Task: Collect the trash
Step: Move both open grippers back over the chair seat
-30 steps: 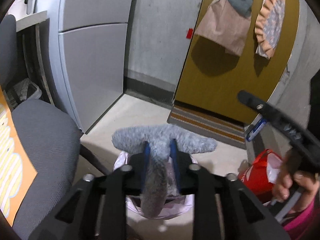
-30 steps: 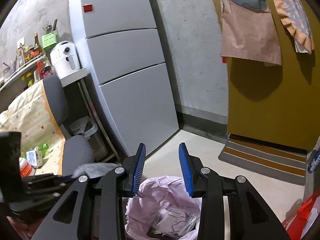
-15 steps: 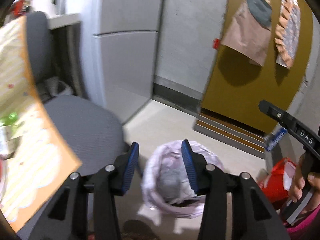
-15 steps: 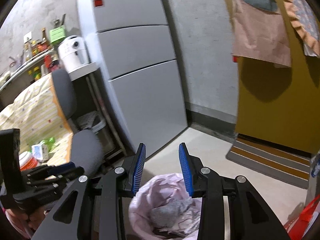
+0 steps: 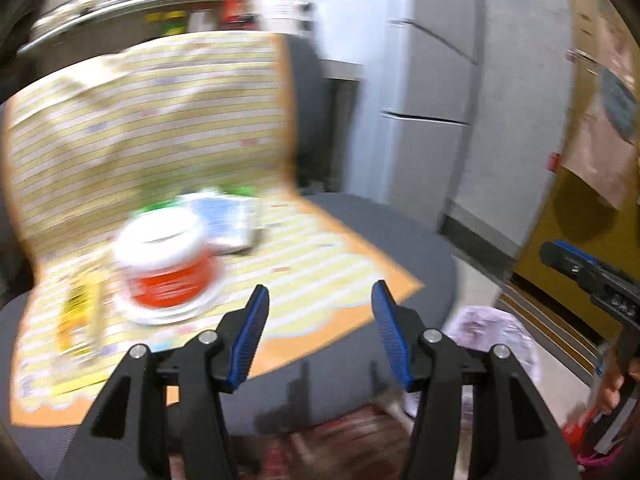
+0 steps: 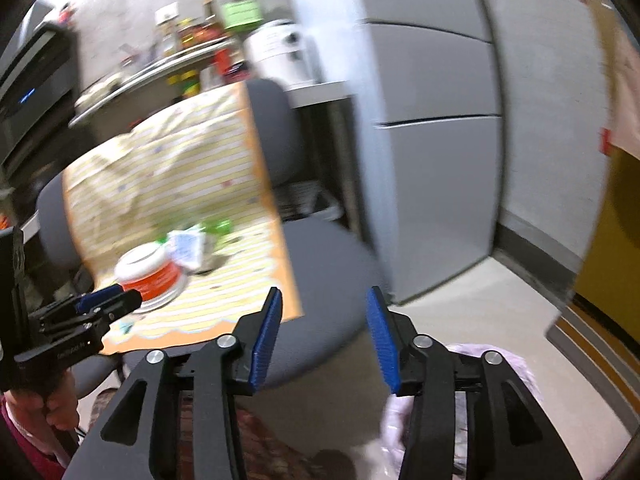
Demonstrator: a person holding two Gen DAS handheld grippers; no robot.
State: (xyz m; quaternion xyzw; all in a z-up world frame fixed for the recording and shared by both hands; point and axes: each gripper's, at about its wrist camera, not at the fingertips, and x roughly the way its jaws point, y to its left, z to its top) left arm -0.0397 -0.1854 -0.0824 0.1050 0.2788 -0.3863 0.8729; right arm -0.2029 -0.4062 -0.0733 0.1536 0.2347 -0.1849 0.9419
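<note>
My left gripper point(image 5: 320, 300) is open and empty above the front of a grey chair seat point(image 5: 360, 236). On the striped yellow cloth point(image 5: 140, 128) over the chair lie a red-and-white cup point(image 5: 166, 264), a white-blue packet point(image 5: 224, 220) and green scraps point(image 5: 244, 191), all blurred. The pink trash bag point(image 5: 492, 332) stands on the floor to the right. My right gripper point(image 6: 324, 316) is open and empty above the chair's edge; the cup point(image 6: 150, 270), the packet point(image 6: 186, 246) and the bag point(image 6: 516, 372) show there, and the left gripper point(image 6: 108, 296) at the left.
A grey fridge point(image 6: 432, 120) stands behind the chair, with a white appliance point(image 6: 280, 52) and a cluttered shelf point(image 6: 160, 56) to its left. A yellow door point(image 5: 580, 208) with a striped mat point(image 6: 592, 340) is on the right. A red bag point(image 5: 576, 428) sits low right.
The left gripper let the grey fluffy thing fall into the pink bag, opened, and swung left to the chair. The right gripper also turned left, staying open.
</note>
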